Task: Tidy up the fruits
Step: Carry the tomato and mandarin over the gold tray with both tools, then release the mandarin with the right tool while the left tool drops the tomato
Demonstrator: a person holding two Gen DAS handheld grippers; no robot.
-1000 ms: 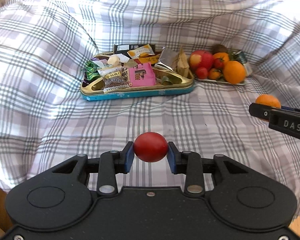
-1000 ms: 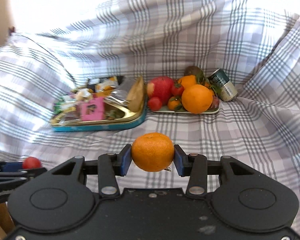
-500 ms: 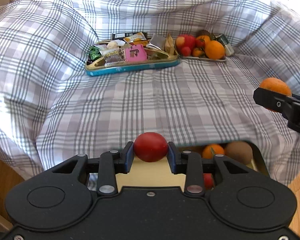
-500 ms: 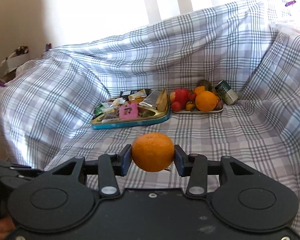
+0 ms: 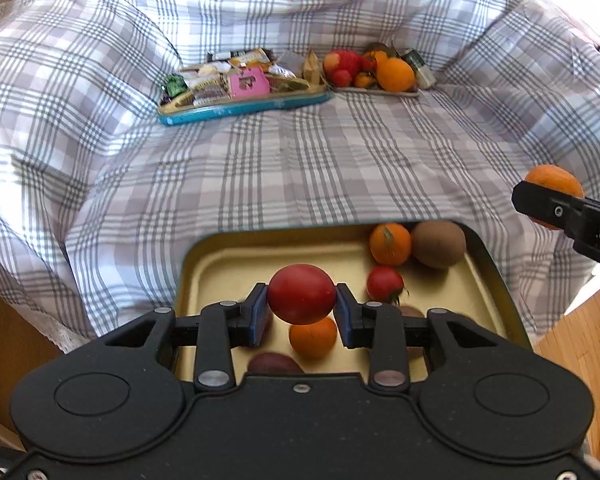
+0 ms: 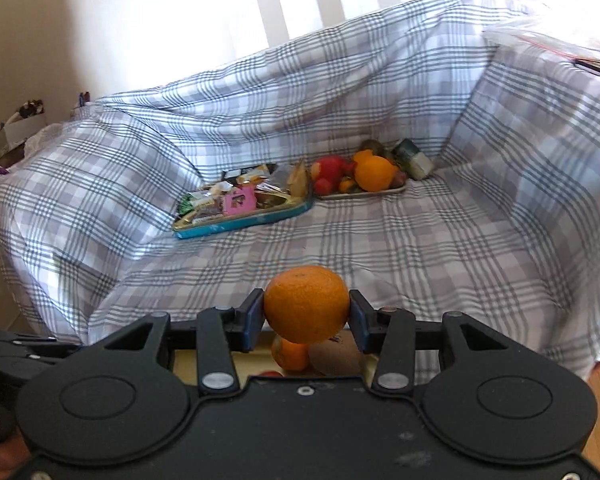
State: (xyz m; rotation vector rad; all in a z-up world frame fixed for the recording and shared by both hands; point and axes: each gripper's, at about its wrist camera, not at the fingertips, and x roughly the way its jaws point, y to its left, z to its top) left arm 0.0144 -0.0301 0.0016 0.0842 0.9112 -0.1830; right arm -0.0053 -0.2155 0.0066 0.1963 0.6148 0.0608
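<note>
Left claw [image 5: 301, 311] grips red tomato [image 5: 301, 299] above gold tray [image 5: 220, 256] | right claw [image 6: 306, 317] grips orange [image 6: 306, 303]

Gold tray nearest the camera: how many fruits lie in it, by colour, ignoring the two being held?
Orange fruits: 2
Red tomato: 1
Brown kiwi: 1
Dark fruits, partly hidden: 2
Total in the gold tray: 6

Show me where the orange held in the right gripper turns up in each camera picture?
Left wrist: orange at the far right edge, behind a black finger.
Right wrist: orange at lower centre, clamped in the right gripper.
Shared landmark: blue snack tin on the plaid cover.
</note>
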